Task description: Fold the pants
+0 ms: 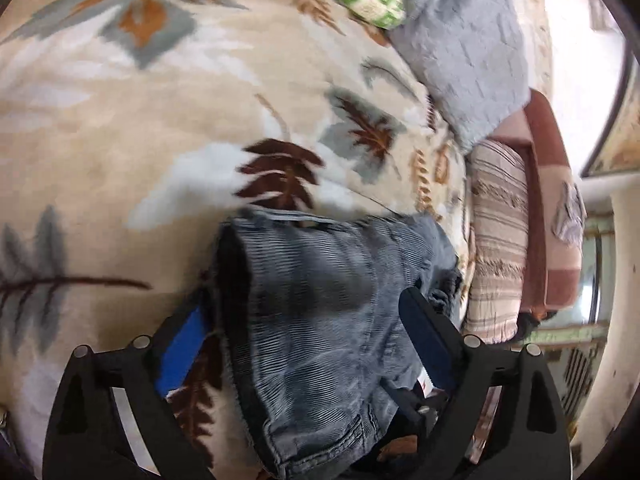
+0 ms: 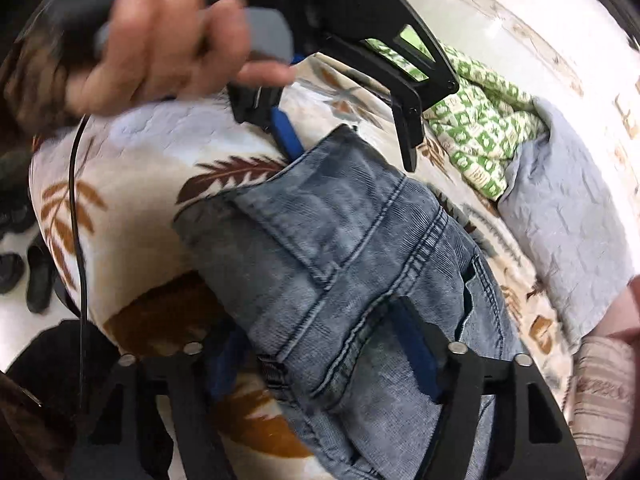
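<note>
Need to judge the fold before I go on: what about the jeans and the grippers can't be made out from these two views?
- jeans, left wrist view: near end cut off by the bottom edge between the left gripper's fingers.
- jeans, right wrist view: lower end cut off; layer count unclear, motion blur.
- right gripper: near-left finger blurred behind denim, grip unclear.
- blanket under the jeans: covered.

No lettering, label, brand mark, number or sign is showing legibly in either wrist view. Motion blur is softening both pictures, and the printed patterns in sight are carrying only leaves and blocks, not words.
</note>
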A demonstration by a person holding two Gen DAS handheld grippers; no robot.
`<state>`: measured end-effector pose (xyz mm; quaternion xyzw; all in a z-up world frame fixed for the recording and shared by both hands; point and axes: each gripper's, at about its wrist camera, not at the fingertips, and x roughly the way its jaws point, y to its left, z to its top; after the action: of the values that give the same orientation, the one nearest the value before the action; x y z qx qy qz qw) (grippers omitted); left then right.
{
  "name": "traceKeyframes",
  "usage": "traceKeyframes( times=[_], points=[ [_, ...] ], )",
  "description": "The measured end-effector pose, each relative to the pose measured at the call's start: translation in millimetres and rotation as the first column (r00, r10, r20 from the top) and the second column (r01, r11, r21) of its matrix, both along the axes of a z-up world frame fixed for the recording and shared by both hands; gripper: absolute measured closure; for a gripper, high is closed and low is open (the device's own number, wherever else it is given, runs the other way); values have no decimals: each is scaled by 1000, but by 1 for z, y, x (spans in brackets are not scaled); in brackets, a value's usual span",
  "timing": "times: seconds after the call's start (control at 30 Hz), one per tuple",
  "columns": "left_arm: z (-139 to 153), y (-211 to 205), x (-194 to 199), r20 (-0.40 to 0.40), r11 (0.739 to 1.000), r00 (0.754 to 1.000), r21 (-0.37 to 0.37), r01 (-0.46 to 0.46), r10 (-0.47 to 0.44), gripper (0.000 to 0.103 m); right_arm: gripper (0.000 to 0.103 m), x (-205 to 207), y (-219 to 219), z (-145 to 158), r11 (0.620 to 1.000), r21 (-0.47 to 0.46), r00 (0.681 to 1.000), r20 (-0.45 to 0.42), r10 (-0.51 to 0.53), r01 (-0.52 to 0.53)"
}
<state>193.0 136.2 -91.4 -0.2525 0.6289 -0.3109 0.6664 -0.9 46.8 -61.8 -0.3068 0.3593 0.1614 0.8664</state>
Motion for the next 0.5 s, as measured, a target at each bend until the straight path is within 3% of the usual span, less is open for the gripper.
traceKeyframes(
  times=[0.03, 0.1, 0.3, 0.5],
  points=[
    [1, -1, -1, 1, 1000, 1000, -25, 5, -5, 19, 62, -1, 0, 2, 1000, 4, 1000, -1, 13, -13],
    [6, -6, -3, 7, 997, 1000, -73, 27, -27, 83, 76, -6, 1, 7, 999, 10, 999, 6, 33, -33],
    [28, -11, -14, 58, 1000, 998, -22, -10, 12, 87, 82, -9, -17, 32, 995, 105, 1000, 27, 3, -6],
    [82, -40, -29, 157, 1000, 988, 19, 3, -6, 87, 82, -22, -50, 64, 974, 225, 997, 54, -52, 39]
  ],
)
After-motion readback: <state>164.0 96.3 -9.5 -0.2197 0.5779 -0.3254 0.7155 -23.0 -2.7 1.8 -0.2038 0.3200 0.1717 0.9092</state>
